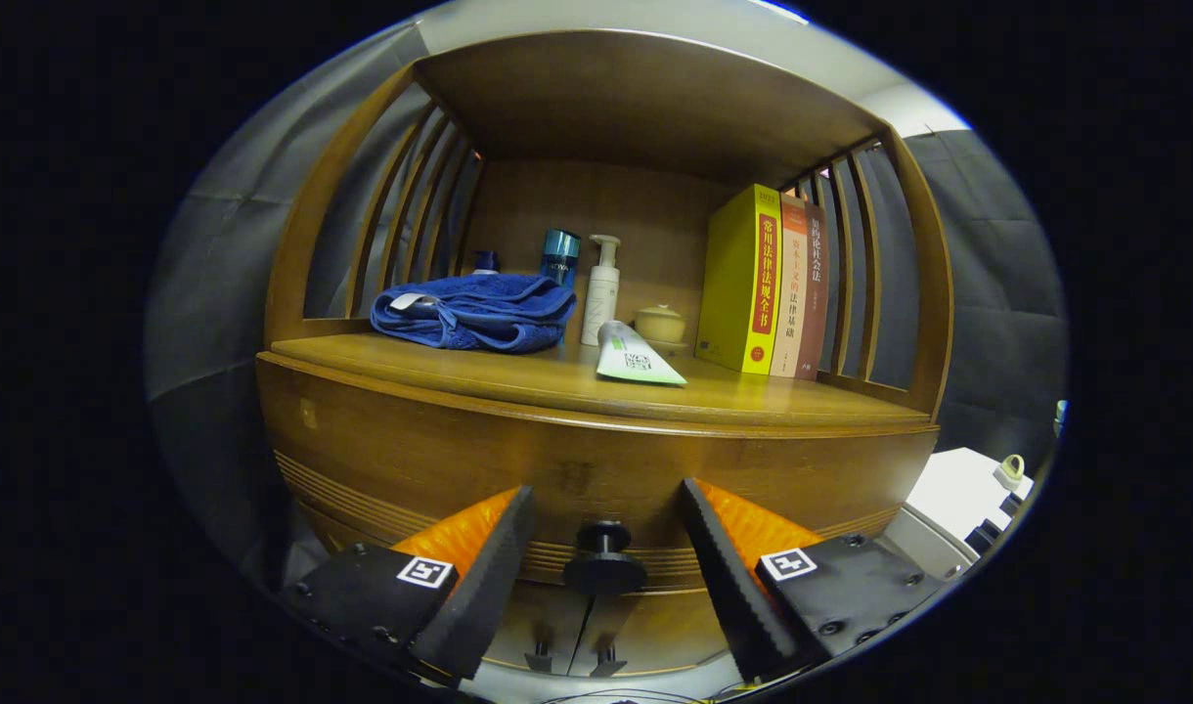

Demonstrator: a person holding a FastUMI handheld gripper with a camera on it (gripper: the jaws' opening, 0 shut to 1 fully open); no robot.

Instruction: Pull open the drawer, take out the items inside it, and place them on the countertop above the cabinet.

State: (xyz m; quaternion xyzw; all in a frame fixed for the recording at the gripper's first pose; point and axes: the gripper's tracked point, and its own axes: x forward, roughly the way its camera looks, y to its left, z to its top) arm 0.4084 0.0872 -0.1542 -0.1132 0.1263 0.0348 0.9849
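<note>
Tool [604, 533]: fingers spread wide, holding nothing, one either side of the round dark drawer knob [603, 557], which sits between the tips without touching them. The gap looks set to straddle the knob before closing on it.

Drawer: curved brown wooden drawer front [440, 460], closed flush under the surface's front edge; its contents are hidden. The pull has not yet begun.

Surface [557, 381], polished brown wooden cabinet top under a slatted hutch:
- folded dark blue towel [479, 311], toward the left edge;
- blue cylindrical bottle [560, 256] and white pump bottle [602, 288], upright along the back edge, out of the way;
- white and green tube [636, 357], lying flat near the middle;
- small cream lidded pot [660, 323], behind the tube;
- yellow hardback book [743, 279] and two reddish-brown books [804, 288], upright against the right slats, which brace them.

The front strip lies bare, apt for receiving items.
</note>
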